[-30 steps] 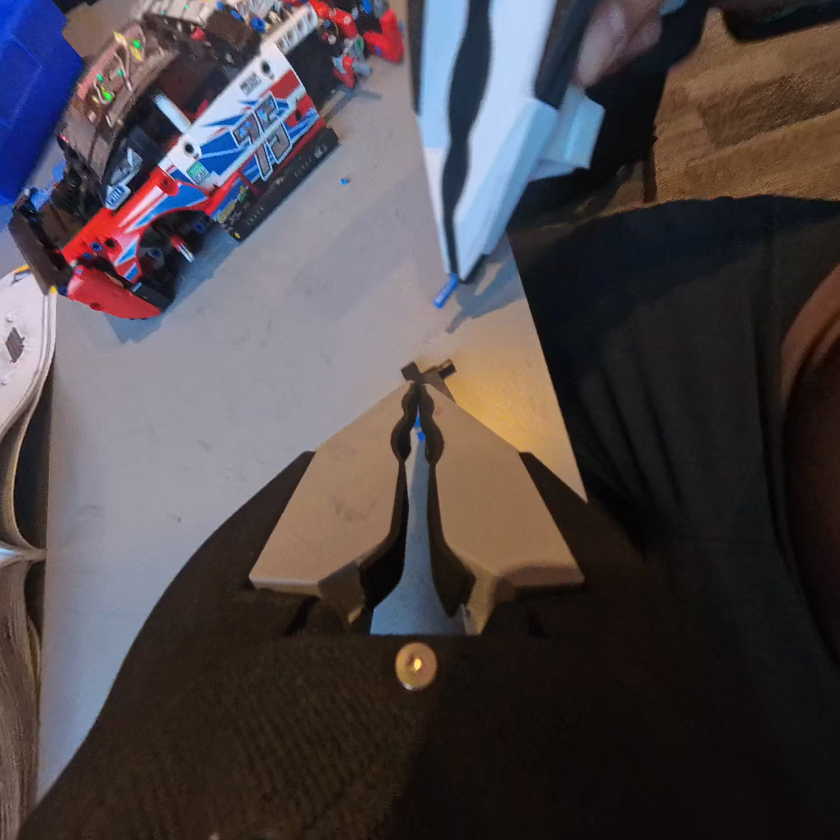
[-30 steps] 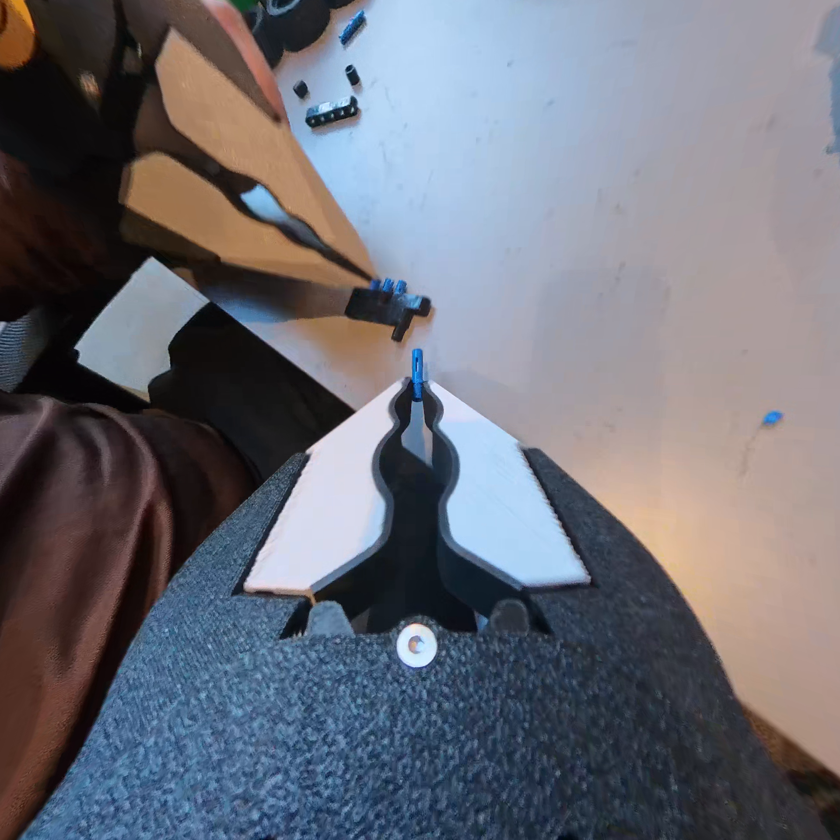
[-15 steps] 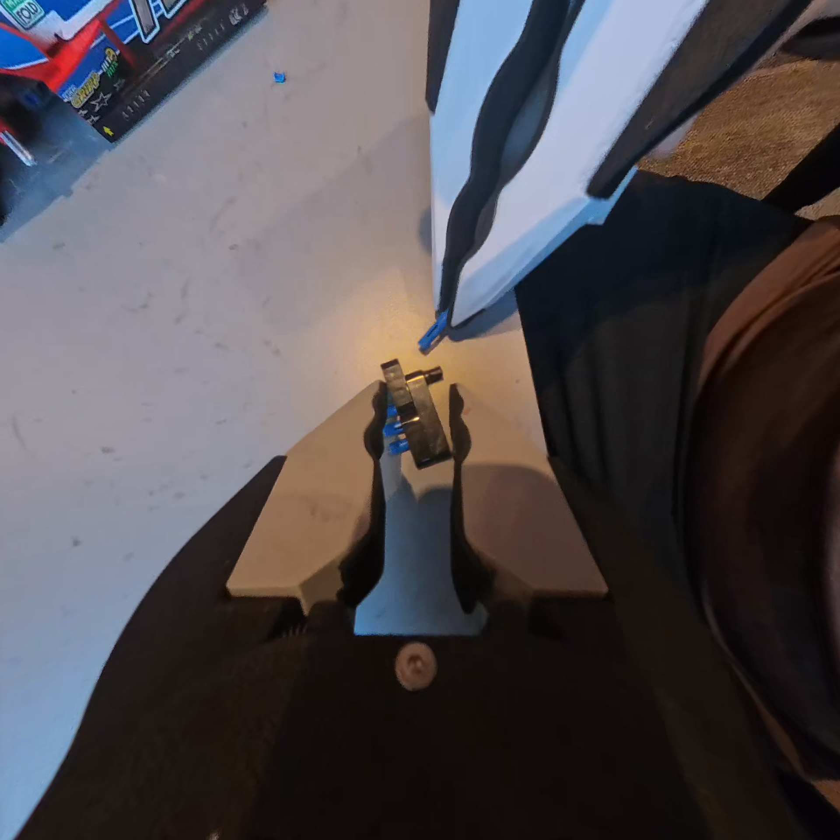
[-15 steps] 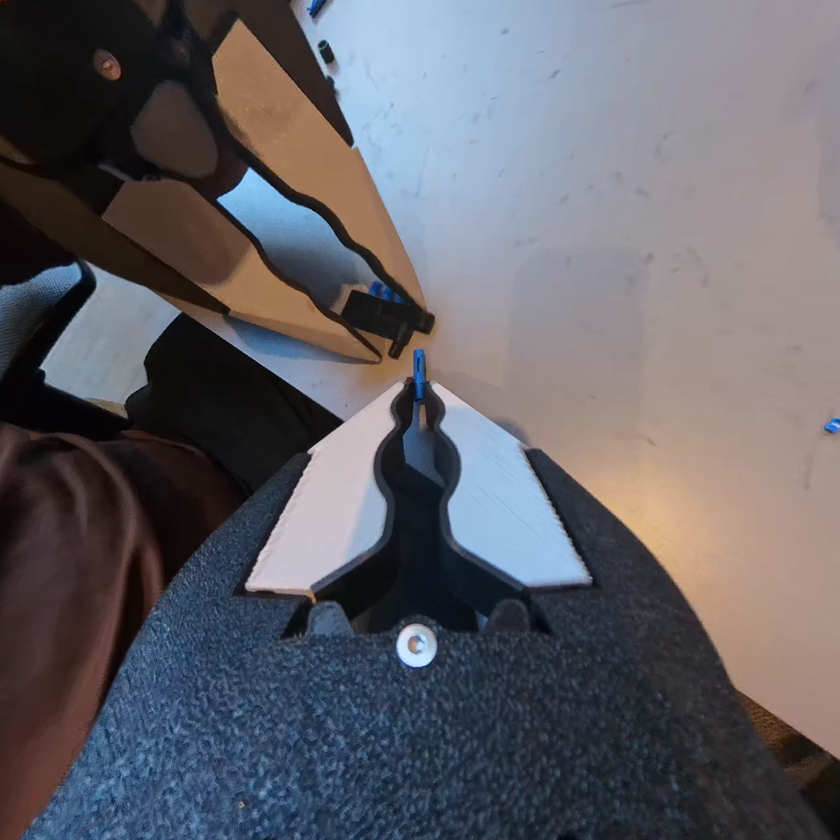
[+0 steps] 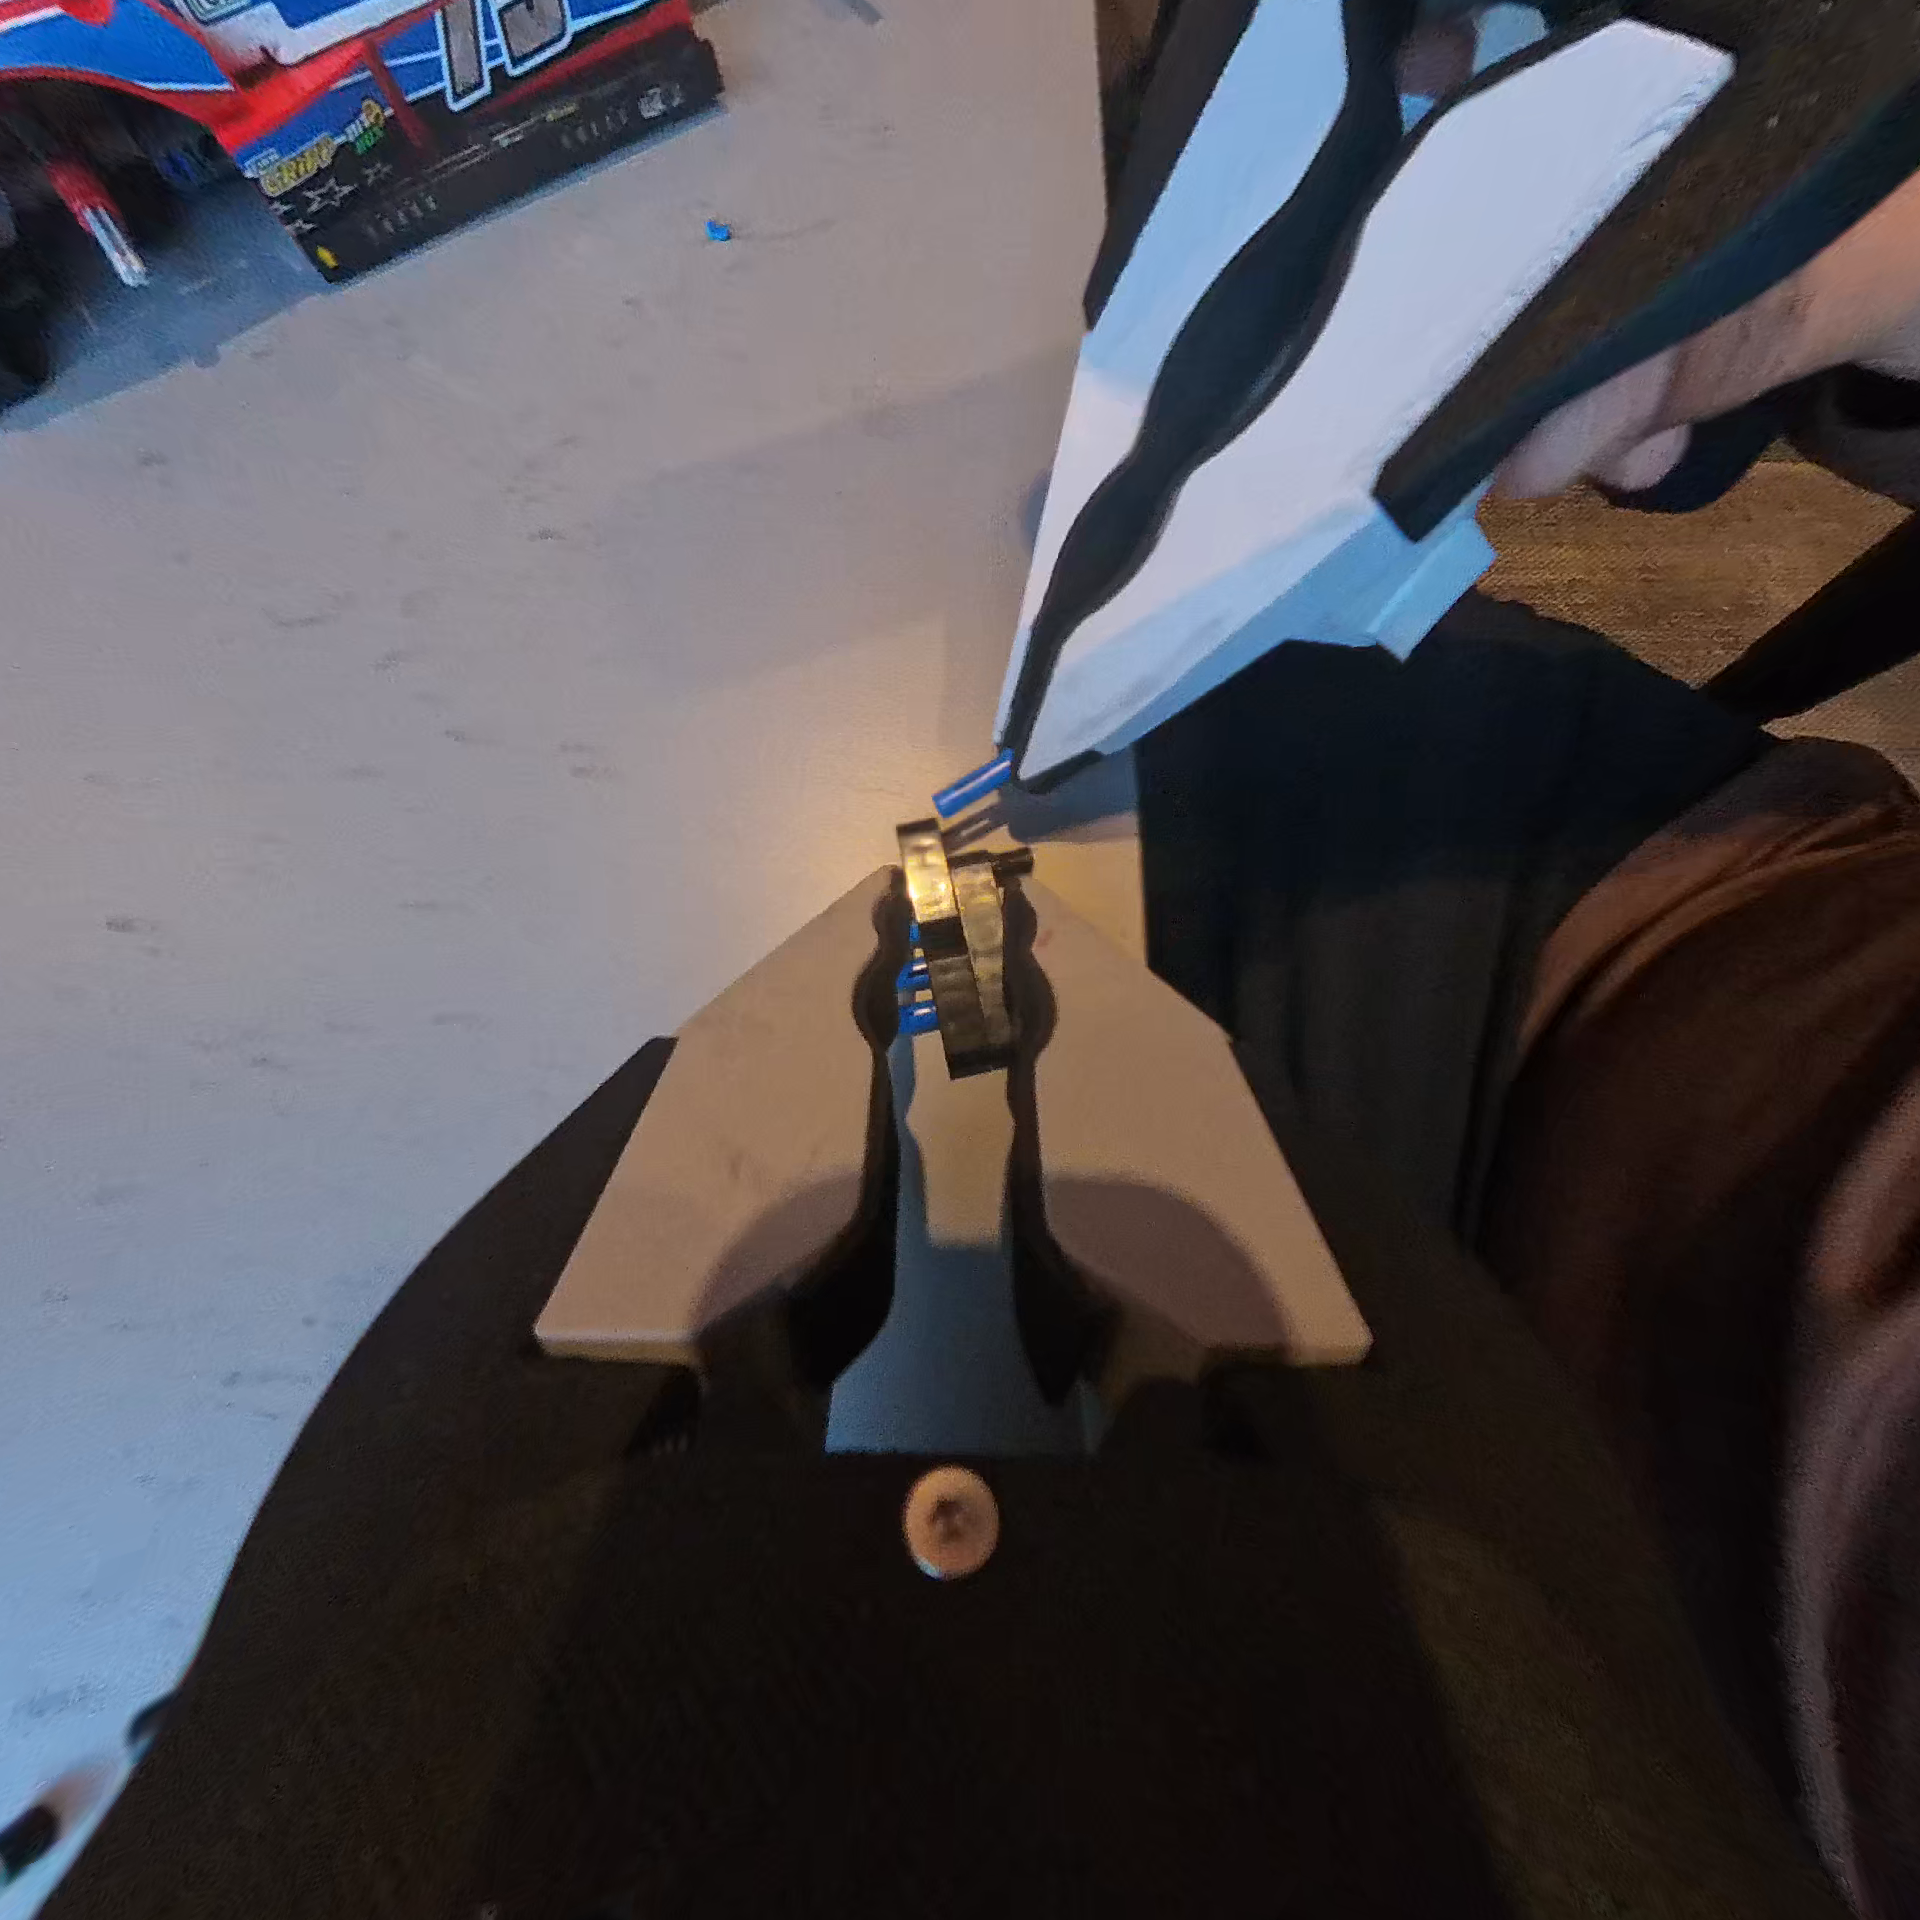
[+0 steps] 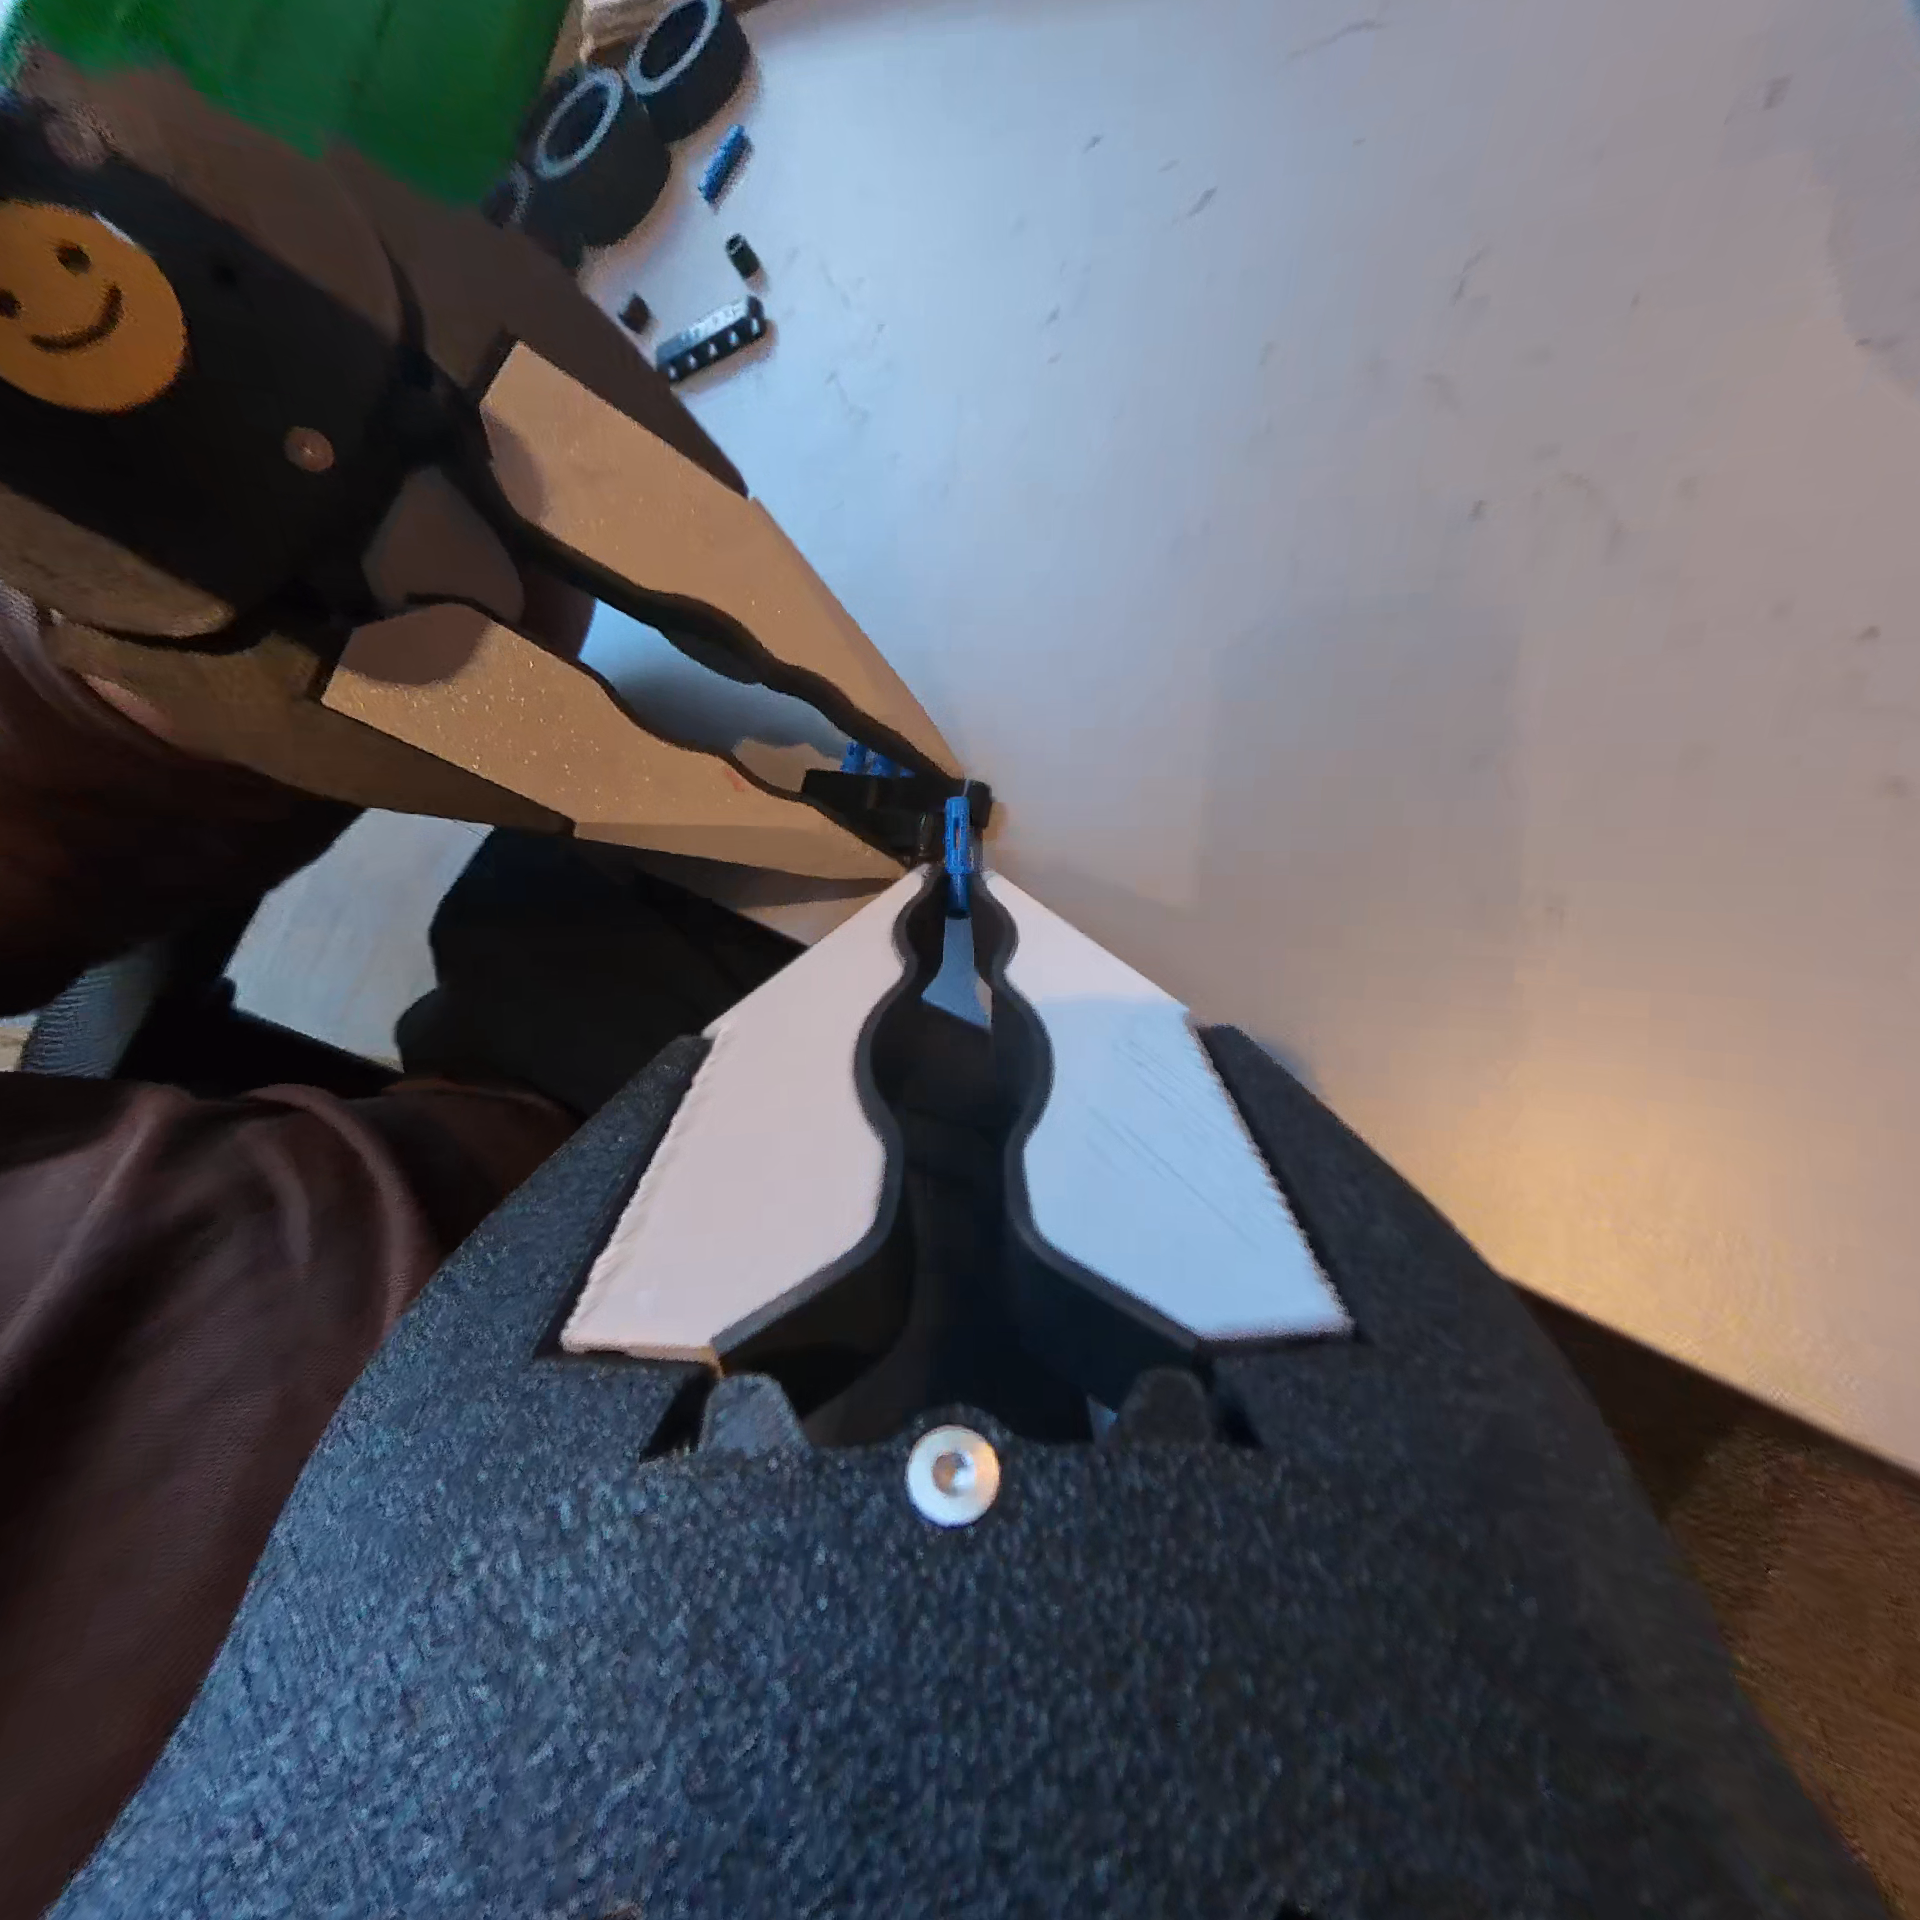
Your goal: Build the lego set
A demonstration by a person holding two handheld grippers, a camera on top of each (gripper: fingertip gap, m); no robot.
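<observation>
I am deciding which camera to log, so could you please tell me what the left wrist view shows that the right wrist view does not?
Only the left wrist view shows the red, white and blue model car. Only the right wrist view shows the black tyres and a loose black beam. Both show the left gripper clamping the black piece and the right gripper pinching the blue pin beside it.

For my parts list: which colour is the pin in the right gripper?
Blue pin; left wrist view shows it best.
</observation>
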